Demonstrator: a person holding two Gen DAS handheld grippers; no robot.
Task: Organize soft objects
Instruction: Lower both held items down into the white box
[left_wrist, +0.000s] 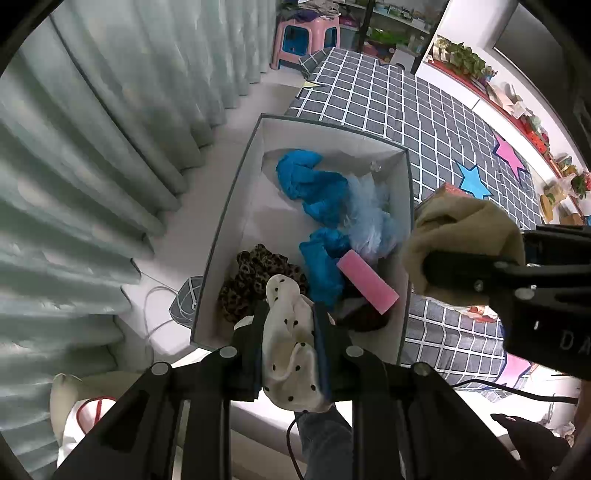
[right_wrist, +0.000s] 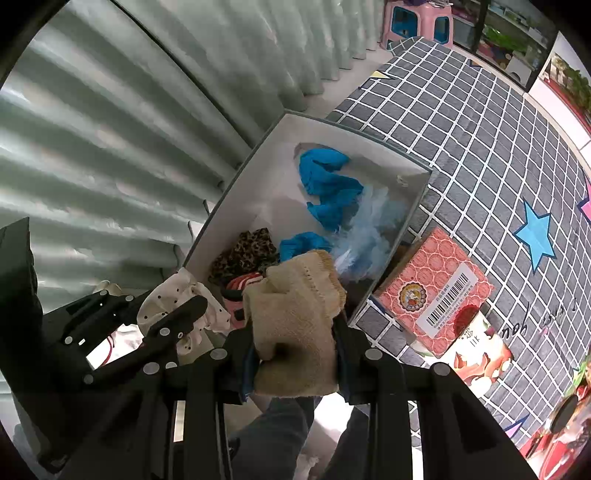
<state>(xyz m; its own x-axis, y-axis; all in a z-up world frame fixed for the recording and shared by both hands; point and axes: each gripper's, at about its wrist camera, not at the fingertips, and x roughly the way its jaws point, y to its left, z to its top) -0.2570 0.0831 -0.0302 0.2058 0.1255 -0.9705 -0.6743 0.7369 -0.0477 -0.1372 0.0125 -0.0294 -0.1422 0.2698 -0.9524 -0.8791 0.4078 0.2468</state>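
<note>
Several soft items (left_wrist: 317, 192) fill the white box (left_wrist: 236, 206).

Soft, even daylight is filling both views and appears to be coming through the pale curtain (left_wrist: 92, 166) left of the white box (left_wrist: 236, 206). Shadows inside the box are staying faint. The fisheye lens is bending lines near the black corners; the lower floor strip is washing out.
</note>
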